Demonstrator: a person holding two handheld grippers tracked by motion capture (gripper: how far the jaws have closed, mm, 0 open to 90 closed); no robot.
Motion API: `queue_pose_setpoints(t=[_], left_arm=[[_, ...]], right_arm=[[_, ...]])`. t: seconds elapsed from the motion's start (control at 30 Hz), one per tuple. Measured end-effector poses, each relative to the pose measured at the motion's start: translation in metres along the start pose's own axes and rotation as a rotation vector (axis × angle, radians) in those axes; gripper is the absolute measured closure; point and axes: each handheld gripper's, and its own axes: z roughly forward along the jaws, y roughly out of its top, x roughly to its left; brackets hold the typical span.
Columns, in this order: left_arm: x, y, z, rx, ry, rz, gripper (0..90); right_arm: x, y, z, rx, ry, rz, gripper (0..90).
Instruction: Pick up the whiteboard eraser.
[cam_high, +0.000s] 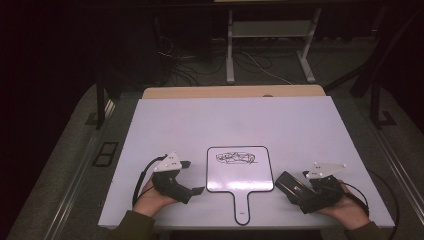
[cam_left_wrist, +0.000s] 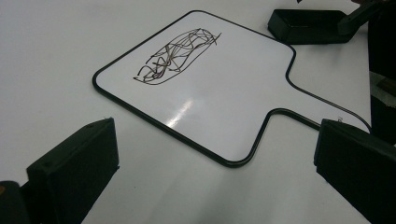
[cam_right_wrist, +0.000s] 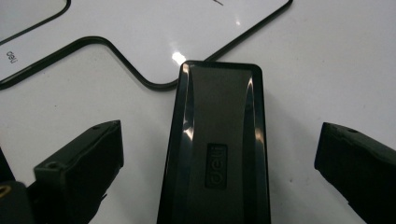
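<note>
A small white hand-held whiteboard (cam_high: 240, 172) with a black rim and a handle lies near the table's front edge, and a dark scribble (cam_high: 236, 158) marks its upper part. My left gripper (cam_high: 194, 176) rests just left of it, open and holding nothing. In the left gripper view the whiteboard (cam_left_wrist: 210, 88) and its scribble (cam_left_wrist: 175, 56) lie ahead of the wide-apart jaws. A black eraser (cam_high: 289, 184) lies right of the board. My right gripper (cam_high: 296, 187) is open around it. The right gripper view has the eraser (cam_right_wrist: 217, 93) between the jaws with a gap on each side.
The white tabletop (cam_high: 235, 120) stretches bare behind the board. Beyond its far edge, a metal stand (cam_high: 270, 30) and loose cables (cam_high: 200, 60) sit on the dark floor. The board's handle (cam_high: 241, 207) reaches almost to the front edge.
</note>
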Motion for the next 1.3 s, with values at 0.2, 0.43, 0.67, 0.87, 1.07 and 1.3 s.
queue_pose_setpoints(t=[0.2, 0.43, 0.67, 0.87, 1.07, 1.3], left_arm=[[0.0000, -0.0001, 0.0004, 0.000, -0.001, 0.001, 0.0], [0.0000, -0.0002, 0.0001, 0.001, -0.001, 0.001, 0.0], [0.0001, -0.0002, 0.0000, 0.001, -0.001, 0.000, 0.0], [0.0000, -0.0002, 0.0001, 0.002, -0.003, 0.001, 0.0], [0.0000, -0.0003, 0.0002, 0.004, -0.003, 0.001, 0.0], [-0.0002, -0.0004, 0.0006, 0.005, -0.005, 0.002, 0.0]], right_arm=[[-0.0010, -0.0017, 0.0015, 0.034, 0.005, 0.016, 3.4], [0.0000, -0.0031, 0.0026, 0.061, -0.001, 0.004, 11.3], [-0.0006, -0.0040, 0.0023, 0.073, 0.009, 0.014, 18.7], [-0.0014, -0.0044, 0.0019, 0.084, 0.014, 0.012, 22.7], [-0.0006, -0.0040, 0.0031, 0.098, 0.016, 0.009, 25.7], [-0.0004, -0.0033, 0.0040, 0.106, 0.016, 0.009, 27.2]])
